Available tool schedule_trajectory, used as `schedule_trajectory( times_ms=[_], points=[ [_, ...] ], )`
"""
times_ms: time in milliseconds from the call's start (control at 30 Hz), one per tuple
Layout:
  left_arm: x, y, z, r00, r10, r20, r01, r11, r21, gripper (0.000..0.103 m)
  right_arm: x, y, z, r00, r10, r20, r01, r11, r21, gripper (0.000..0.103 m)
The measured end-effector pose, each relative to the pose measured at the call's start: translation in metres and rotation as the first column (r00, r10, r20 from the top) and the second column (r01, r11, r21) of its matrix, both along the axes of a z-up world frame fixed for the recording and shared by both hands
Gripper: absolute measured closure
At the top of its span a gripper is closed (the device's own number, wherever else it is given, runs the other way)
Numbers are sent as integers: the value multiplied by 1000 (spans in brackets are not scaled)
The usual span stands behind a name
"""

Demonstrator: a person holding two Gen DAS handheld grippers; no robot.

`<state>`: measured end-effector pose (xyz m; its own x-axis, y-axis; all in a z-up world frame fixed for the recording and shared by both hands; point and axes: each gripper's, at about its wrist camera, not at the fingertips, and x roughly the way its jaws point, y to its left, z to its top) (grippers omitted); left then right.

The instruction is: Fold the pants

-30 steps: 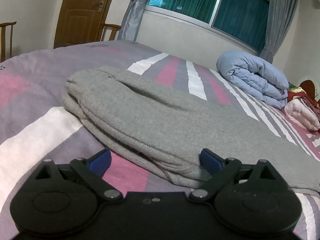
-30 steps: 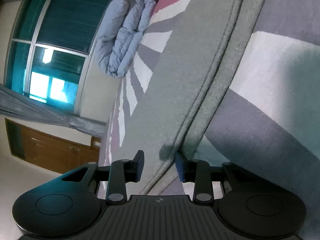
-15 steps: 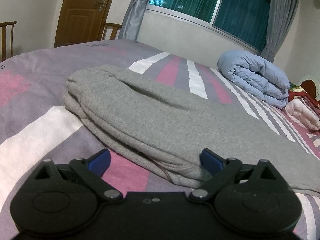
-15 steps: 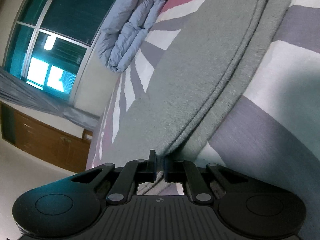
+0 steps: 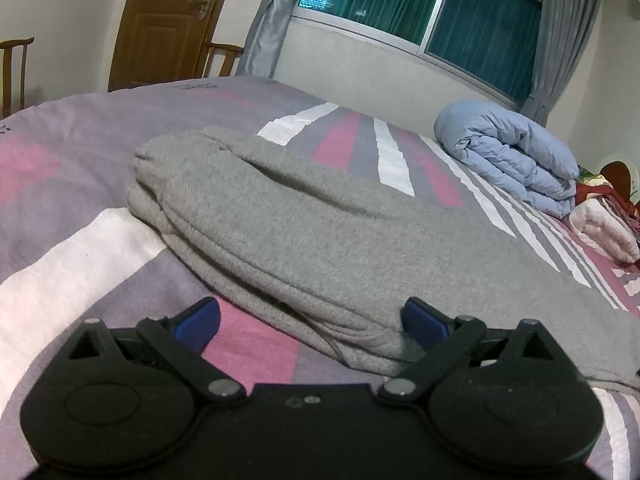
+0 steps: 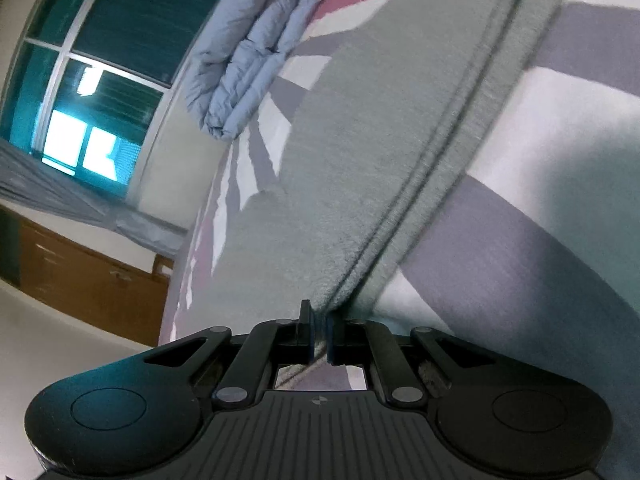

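While the grey pants lay stretched across the striped bedspread, doubled over lengthwise with the legs stacked, the left gripper hung low at their near edge with its blue-tipped fingers spread wide apart. The near fold of the fabric bulged into the gap between them, and the right-hand finger sat just beside or against the cloth; which one could not be told. Nothing was clamped there.

Seen from the right wrist, where the view was rolled sideways, the right gripper had its fingers drawn together on the pants, pinching the layered hem edge so that only a thin sliver of grey cloth showed between the pads. From that pinch the seam ran away toward the far end of the bed.

Farther off, a rolled blue quilt rested on the bedspread below the window, well apart from the pants. A wooden door stood at the far left.
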<state>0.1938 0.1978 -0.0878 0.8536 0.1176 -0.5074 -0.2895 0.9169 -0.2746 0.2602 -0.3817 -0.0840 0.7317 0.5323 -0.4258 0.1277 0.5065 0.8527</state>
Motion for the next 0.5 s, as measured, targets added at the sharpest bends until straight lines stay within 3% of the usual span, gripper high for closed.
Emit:
schedule_trajectory(
  times_ms=[67, 100, 167, 267, 367, 500],
  points=[
    [-1, 0, 0, 1000, 0, 1, 0, 1000, -4, 10, 1, -1, 9, 997, 13, 74, -12, 1000, -15, 98],
    [-1, 0, 0, 1000, 0, 0, 0, 1000, -3, 10, 6, -1, 7, 998, 23, 58, -21, 999, -24, 98],
    [-1, 0, -1, 1000, 1, -2, -1, 1000, -3, 10, 13, -1, -12, 997, 42, -58, -43, 999, -10, 100],
    [-2, 1, -1, 1000, 2, -2, -2, 1000, -10, 10, 8, -12, -12, 996, 37, -77, -32, 997, 75, 96],
    [-2, 3, -1, 1000, 2, 0, -2, 1000, -18, 10, -15, -42, -2, 993, -113, -43, 117, 987, 110, 84],
    [-1, 3, -1, 1000, 4, -5, -4, 1000, -15, 9, -22, -97, 3, 951, -306, -29, 308, 949, 74, 72]
  ],
)
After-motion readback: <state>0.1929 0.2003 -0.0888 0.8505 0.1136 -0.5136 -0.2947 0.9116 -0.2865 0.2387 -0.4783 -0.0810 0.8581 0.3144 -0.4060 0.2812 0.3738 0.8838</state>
